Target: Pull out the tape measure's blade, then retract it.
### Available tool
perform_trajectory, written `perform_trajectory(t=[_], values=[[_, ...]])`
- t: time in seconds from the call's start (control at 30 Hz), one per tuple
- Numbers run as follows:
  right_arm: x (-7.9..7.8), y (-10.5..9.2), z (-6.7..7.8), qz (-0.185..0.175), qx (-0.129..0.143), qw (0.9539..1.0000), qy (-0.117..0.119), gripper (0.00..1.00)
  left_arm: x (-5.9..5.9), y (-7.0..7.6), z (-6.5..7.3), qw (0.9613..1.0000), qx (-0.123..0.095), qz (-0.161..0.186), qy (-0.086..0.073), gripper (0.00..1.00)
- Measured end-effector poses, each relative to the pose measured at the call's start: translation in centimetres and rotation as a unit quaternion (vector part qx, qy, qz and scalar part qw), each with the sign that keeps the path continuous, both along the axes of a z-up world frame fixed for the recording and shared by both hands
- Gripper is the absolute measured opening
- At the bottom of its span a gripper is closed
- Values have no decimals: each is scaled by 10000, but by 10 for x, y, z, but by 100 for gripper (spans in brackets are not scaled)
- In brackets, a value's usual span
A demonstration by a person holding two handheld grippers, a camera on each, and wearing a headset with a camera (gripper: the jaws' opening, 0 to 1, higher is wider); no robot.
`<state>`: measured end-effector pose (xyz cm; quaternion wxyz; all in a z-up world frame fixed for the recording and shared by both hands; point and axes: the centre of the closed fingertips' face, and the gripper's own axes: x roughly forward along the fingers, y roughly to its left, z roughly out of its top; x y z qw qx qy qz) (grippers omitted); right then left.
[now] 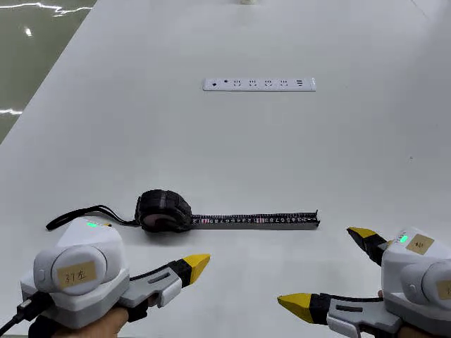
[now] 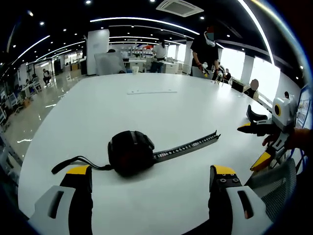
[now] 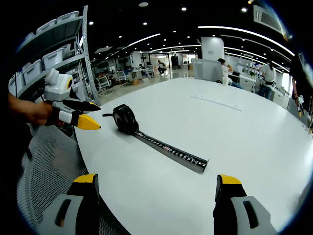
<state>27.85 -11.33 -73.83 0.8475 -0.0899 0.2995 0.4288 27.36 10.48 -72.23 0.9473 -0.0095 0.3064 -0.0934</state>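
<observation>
A black tape measure [image 1: 163, 210] [image 2: 131, 152] [image 3: 125, 119] lies on the white table, its blade [image 1: 255, 220] [image 2: 187, 146] [image 3: 171, 151] pulled out to the right, with a black wrist strap [image 1: 81, 215] trailing left. My left gripper [image 1: 199, 264] [image 2: 151, 177] is open, just in front of the case and apart from it. Near the blade's end, on the near side, my right gripper [image 1: 328, 271] [image 3: 155, 183] is open and holds nothing. Each gripper also appears in the other's view: the right gripper [image 2: 257, 144] and the left gripper [image 3: 85, 115].
A white power strip [image 1: 258, 84] [image 2: 151, 91] [image 3: 217, 102] lies farther back on the table [image 1: 225, 141]. The table's left edge borders a glossy floor [image 1: 32, 49]. Several people [image 2: 205, 49] stand around desks in the background.
</observation>
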Motion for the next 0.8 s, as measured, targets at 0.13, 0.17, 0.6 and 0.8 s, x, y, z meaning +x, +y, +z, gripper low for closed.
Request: perform_trajectory(t=[0.13,0.17,0.6,0.8], values=[[2,-1,-3,158,-30,9999,32,99,7,3,-2,10000,-8,81,16,97],[3,-1,-4,177,-52,9998,40,99,9,4,-2,9999,-16,108,25,97],[11,-2,-12,551,-171,9982,136,93,23,7,-10,9996,-40,271,106,95],[18,-6,-16,688,-247,9972,139,88,31,10,-14,9991,-67,404,131,93]])
